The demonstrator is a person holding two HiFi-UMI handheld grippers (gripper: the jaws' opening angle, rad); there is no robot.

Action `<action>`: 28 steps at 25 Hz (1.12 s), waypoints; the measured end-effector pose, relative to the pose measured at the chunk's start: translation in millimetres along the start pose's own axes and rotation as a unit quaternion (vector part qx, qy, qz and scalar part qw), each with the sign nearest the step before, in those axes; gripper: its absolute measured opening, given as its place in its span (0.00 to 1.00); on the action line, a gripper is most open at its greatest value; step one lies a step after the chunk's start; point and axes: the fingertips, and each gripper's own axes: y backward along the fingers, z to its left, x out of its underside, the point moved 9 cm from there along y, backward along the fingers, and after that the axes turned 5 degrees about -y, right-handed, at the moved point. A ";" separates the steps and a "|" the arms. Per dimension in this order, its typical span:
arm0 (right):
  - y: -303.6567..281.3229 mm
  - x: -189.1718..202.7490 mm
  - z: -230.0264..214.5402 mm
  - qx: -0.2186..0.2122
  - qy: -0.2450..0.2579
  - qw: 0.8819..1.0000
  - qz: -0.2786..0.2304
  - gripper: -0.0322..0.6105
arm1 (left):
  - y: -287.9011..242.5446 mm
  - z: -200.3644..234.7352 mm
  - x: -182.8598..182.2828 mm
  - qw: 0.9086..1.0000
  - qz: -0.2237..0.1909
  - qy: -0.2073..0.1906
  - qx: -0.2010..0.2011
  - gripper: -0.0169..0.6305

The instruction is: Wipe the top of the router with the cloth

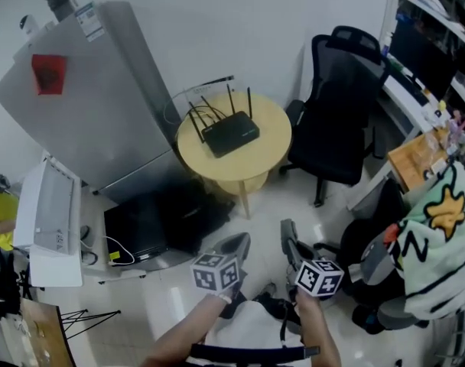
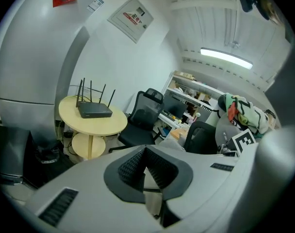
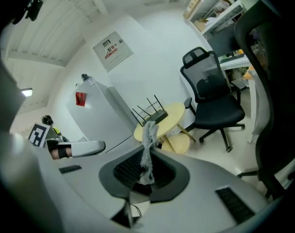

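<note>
Cloth, a pale grey strip, is pinched upright between the jaws of the right gripper. The left gripper has its jaws pressed together on nothing. Well ahead of both, the black router sits on the round yellow table beside a black office chair.

My router is black and flat, lying on the round yellow table with its thin antennas standing up. The cloth, a grey crumpled strip, stands upright, pinched between the jaws of my right gripper, well apart from the router.
</note>
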 end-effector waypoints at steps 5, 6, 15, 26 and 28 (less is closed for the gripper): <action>-37.3 -9.1 -12.0 -0.011 -0.007 1.000 0.028 0.11 | -21.9 25.6 -8.8 1.000 0.003 0.017 -0.026 0.02; -47.2 -12.3 -12.9 -0.013 -0.007 0.999 0.032 0.11 | -27.4 32.9 -11.7 0.999 0.003 0.021 -0.029 0.02; -153.9 -72.0 -2.9 -0.012 0.014 0.999 0.045 0.11 | -95.3 116.2 -69.8 0.999 0.002 0.035 -0.022 0.02; -284.0 -144.3 26.5 -0.004 0.022 0.998 0.051 0.11 | -155.8 217.9 -152.5 0.999 0.006 0.043 -0.021 0.02; -305.6 -151.5 33.7 -0.005 0.024 0.998 0.054 0.11 | -161.3 235.3 -163.6 0.999 0.006 0.045 -0.023 0.02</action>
